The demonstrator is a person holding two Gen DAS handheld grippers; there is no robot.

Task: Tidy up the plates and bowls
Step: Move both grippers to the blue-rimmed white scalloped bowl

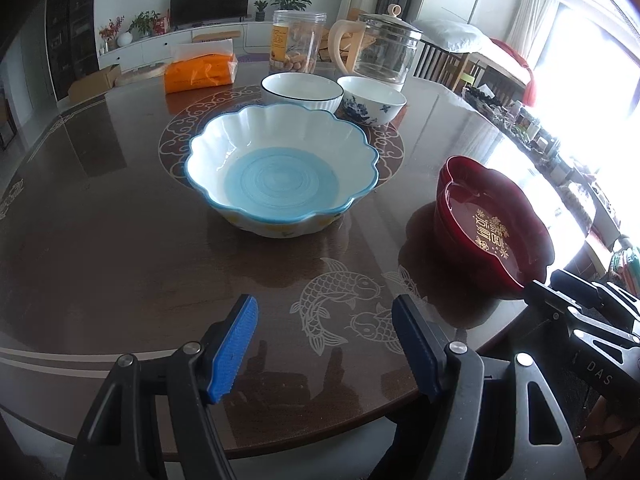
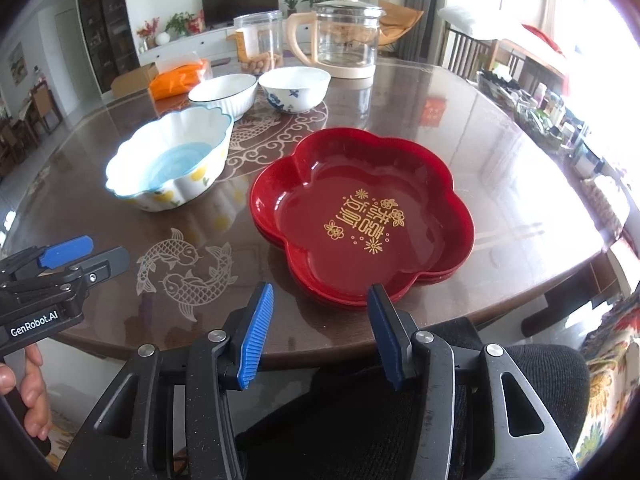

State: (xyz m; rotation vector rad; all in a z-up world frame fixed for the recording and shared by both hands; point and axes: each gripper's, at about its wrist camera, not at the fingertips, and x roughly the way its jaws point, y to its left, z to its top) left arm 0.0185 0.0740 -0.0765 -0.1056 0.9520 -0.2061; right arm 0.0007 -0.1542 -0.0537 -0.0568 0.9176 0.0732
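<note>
A big scalloped white bowl with a blue bottom (image 1: 282, 172) (image 2: 172, 160) sits mid-table. Behind it stand a white ribbed bowl with a dark rim (image 1: 302, 91) (image 2: 224, 94) and a blue-flowered white bowl (image 1: 372, 100) (image 2: 294, 88), side by side. A stack of red flower-shaped plates with gold writing (image 2: 360, 212) (image 1: 490, 228) lies at the right near the table's front edge. My left gripper (image 1: 325, 350) is open and empty above the front edge, well short of the big bowl. My right gripper (image 2: 320, 336) is open and empty just before the red stack.
A glass kettle (image 1: 384, 50) (image 2: 344, 36), a clear plastic jar (image 1: 294, 42) and an orange tissue pack (image 1: 200, 72) stand at the back of the round brown table (image 1: 120, 240). A black chair back (image 2: 520, 380) is under my right gripper.
</note>
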